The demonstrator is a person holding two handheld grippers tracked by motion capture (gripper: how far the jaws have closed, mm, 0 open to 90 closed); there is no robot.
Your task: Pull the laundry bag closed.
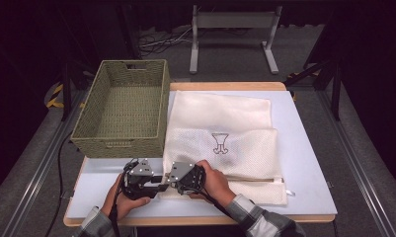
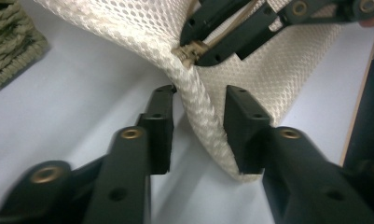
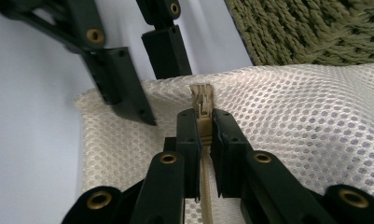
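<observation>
High view: white mesh laundry bag (image 1: pixel 225 143) flat on the pale grey surface (image 1: pixel 309 163), filling the middle out toward three o'clock; woven olive basket (image 1: pixel 124 111) at ten o'clock, just beside the bag's edge. Both grippers close together at six o'clock, over the bag's near left corner.

Right gripper view: right gripper (image 3: pixel 204 128) pinched narrow on the beige zipper slider (image 3: pixel 202 105), with the zipper tape running back between the jaws. Left gripper view: left gripper (image 2: pixel 198 121) astride the bag's rolled corner edge, jaws parted, a gap showing beside the fabric, so no firm pinch on it.

Step in hand, by the look of it: working the zipper at its corner end, one gripper on the slider, the other placed to anchor the fabric. Next move likely calls for a firm pinch on the corner with the left jaws, then a steady pull of the slider along the tape toward three o'clock, kept in line with the track to avoid snagging the mesh.

Bag: soft, limp, honeycomb-holed netting, rectangular, with a small dark printed figure (image 1: pixel 220 143) near the centre. Slider: small, hard, beige. Basket: stiff twisted cord weave, boxy, with cut-out handles.
</observation>
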